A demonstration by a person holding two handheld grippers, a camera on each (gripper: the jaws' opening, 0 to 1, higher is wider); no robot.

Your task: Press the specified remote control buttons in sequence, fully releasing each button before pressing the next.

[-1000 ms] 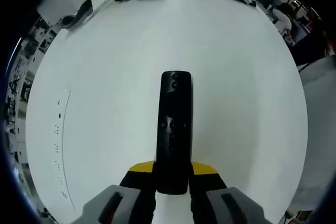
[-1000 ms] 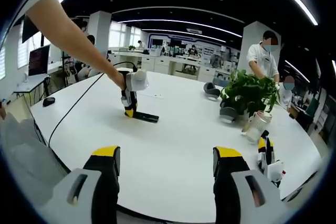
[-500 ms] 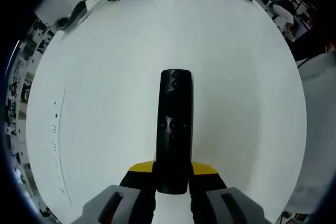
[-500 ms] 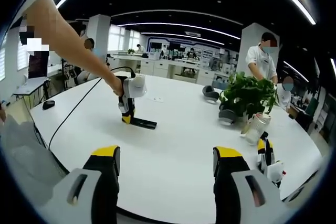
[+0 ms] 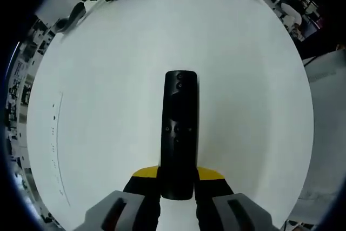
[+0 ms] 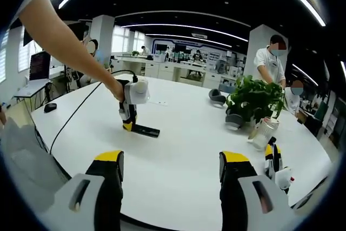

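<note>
A long black remote control point(image 5: 179, 133) points away from me over the white table point(image 5: 108, 79) in the left gripper view. My left gripper point(image 5: 178, 181) is shut on its near end, yellow-tipped fingers on either side. Small buttons show near its far end and at its middle. In the right gripper view the same remote point(image 6: 146, 130) appears far off, held level at the table surface by the left gripper point(image 6: 128, 118) in a person's hand. My right gripper point(image 6: 171, 167) stands open above the near table edge, with nothing between its fingers.
A potted plant point(image 6: 255, 97), a glass jar point(image 6: 261, 131) and two headsets point(image 6: 218, 93) stand at the right back of the table. A black cable point(image 6: 81, 109) trails left across the table. A person point(image 6: 268, 60) stands behind the plant. A mouse point(image 6: 50, 105) lies far left.
The left gripper with the remote has shifted slightly farther away and left across the table. The right gripper has stayed open and still.
</note>
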